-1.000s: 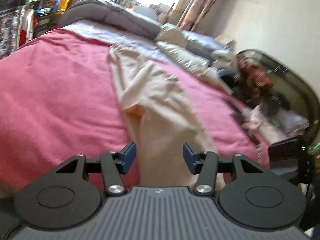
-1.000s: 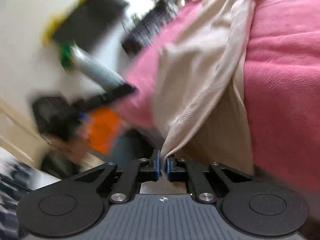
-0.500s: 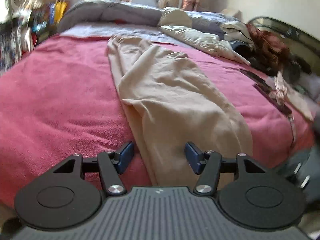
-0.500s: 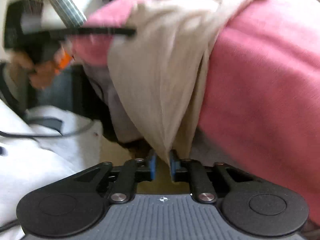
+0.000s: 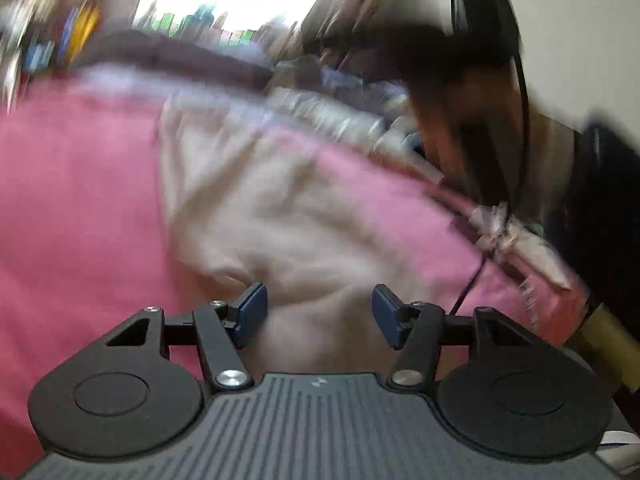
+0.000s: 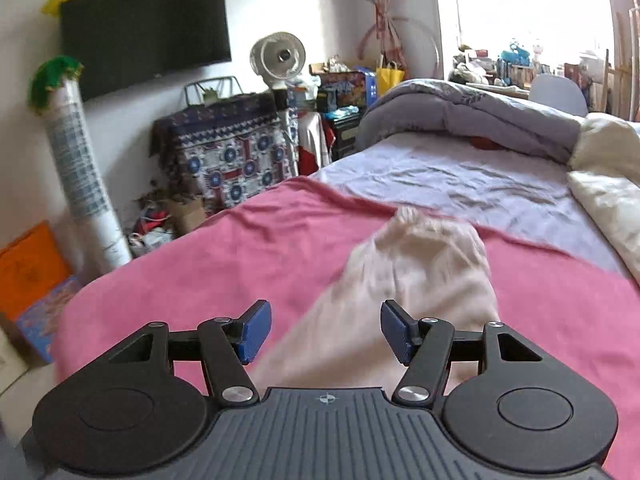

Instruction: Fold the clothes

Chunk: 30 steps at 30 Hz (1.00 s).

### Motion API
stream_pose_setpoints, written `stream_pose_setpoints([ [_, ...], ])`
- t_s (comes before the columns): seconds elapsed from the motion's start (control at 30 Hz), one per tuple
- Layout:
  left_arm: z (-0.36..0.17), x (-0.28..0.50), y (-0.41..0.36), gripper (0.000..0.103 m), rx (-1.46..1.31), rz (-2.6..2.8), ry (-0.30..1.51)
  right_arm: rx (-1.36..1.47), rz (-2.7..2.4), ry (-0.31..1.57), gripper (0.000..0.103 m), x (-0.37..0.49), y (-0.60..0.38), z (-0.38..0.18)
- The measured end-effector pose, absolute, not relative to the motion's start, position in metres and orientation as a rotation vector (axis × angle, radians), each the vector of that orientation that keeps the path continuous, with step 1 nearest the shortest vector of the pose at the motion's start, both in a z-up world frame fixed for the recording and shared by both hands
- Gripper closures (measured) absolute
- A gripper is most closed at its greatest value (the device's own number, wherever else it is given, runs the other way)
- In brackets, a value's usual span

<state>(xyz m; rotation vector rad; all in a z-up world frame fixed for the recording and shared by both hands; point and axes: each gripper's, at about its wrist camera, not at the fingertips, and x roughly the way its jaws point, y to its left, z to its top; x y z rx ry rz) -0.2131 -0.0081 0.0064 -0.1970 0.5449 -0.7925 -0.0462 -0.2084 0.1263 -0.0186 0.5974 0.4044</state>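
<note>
Both tongs: left gripper (image 5: 316, 312) open, empty; right gripper (image 6: 325, 332) opening, empty.
Garment (image 6: 404, 292): ahead; I'd grip its near edge squarely.

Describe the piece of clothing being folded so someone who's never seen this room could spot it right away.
Find the bed with the pink blanket. The beige garment lies lengthwise along its middle, running away toward the grey duvet. It is the only pale, crumpled cloth lying on the pink.

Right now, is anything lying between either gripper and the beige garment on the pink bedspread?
Nothing visible. The beige garment lies directly ahead of the right gripper, whose jaws are opening empty, and ahead of the open left gripper, though that view is blurred.
</note>
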Motion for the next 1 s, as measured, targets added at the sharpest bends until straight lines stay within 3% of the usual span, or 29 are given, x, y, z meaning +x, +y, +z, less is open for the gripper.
stream_pose_setpoints([
  [0.2,-0.007,-0.212,0.001,0.039,-0.199,-0.862,0.509,0.045,0.22,0.683,0.046,0.098,-0.169,0.087],
  [0.3,-0.01,-0.207,0.007,0.039,-0.23,-0.896,0.508,0.08,0.122,0.735,0.054,0.157,-0.17,0.062],
  [0.57,-0.011,-0.197,0.013,0.039,-0.302,-0.941,0.508,-0.091,-0.003,0.759,0.093,0.213,-0.147,0.023],
  [0.9,-0.011,-0.195,0.014,0.039,-0.326,-0.943,0.509,-0.032,-0.03,0.792,0.095,0.253,-0.138,0.013],
  [1.0,-0.011,-0.195,0.016,0.039,-0.339,-0.946,0.513,0.004,-0.057,0.791,0.09,0.262,-0.138,0.012],
])
